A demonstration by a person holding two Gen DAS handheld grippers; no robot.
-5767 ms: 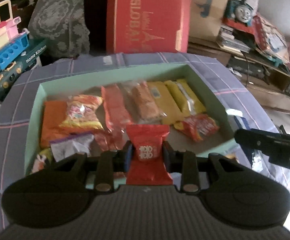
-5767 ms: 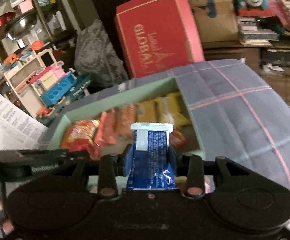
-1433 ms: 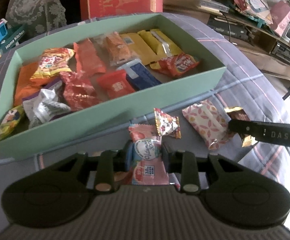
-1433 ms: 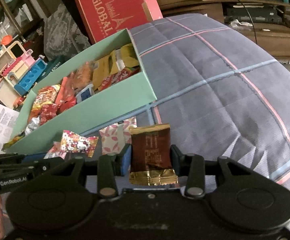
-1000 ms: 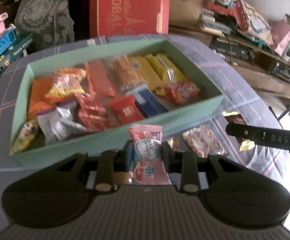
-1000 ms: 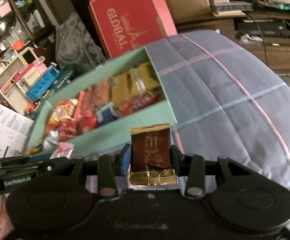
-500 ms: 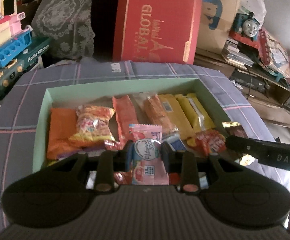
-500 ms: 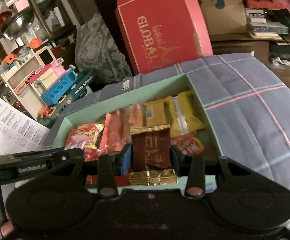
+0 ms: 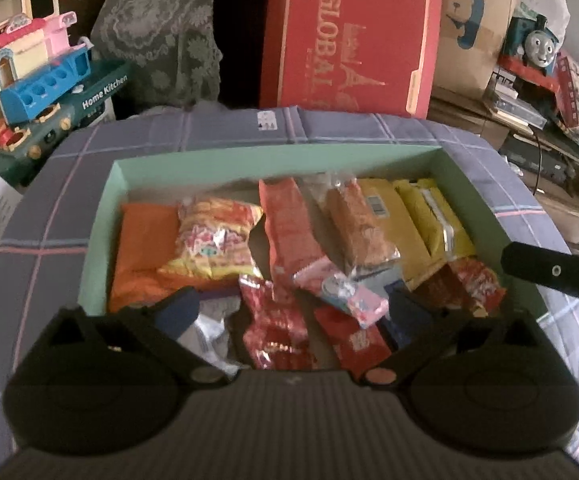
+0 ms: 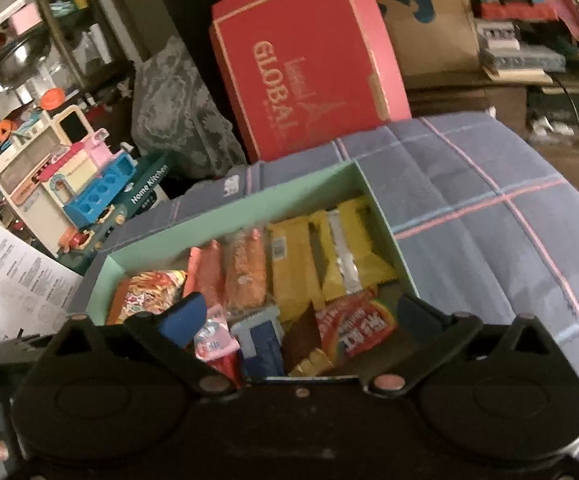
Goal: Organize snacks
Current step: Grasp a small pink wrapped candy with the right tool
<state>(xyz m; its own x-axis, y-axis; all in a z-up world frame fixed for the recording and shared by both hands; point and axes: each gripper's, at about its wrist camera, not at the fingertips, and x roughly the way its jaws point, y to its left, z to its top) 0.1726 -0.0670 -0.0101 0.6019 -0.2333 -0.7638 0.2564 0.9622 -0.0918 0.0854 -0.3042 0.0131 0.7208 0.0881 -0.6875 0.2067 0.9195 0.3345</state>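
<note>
Poised over the box (image 9: 273,154) of snacks on the checked cloth (image 9: 49,200): left gripper (image 9: 293,306) and right gripper (image 10: 299,314), both with fingers just sprung wide apart, released, pressing on nothing. Lying loose under the left fingers, on top of the heap inside the box and clear of both pads: the pink packet (image 9: 341,292). Resting under the right fingers, tilted among the wrappers towards the near wall, likewise untouched: the brown packet (image 10: 303,336) with its gold crimped end. Judged by looks, very light, soft and crinkly, slick in film and foil, probably crushable inside, apt to slide or shift on the pile; best pinched gently across the flat faces at mid-body, or by a sealed end, never squeezed hard. Shown only from the left wrist: the silver wrapper (image 9: 209,332) crumpled at the near left of the box, the box's full width from wall to wall, and the tip of the right gripper jutting in at the right edge. Shown only from the right wrist: the brown packet plainly, a wide sweep of bare cloth to the right of the box, and a shelf (image 10: 13,60) with a steel bowl far off at the upper left. Hidden in both views, behind the gripper bodies: the box's near wall and whatever cloth lies in front of it
</note>
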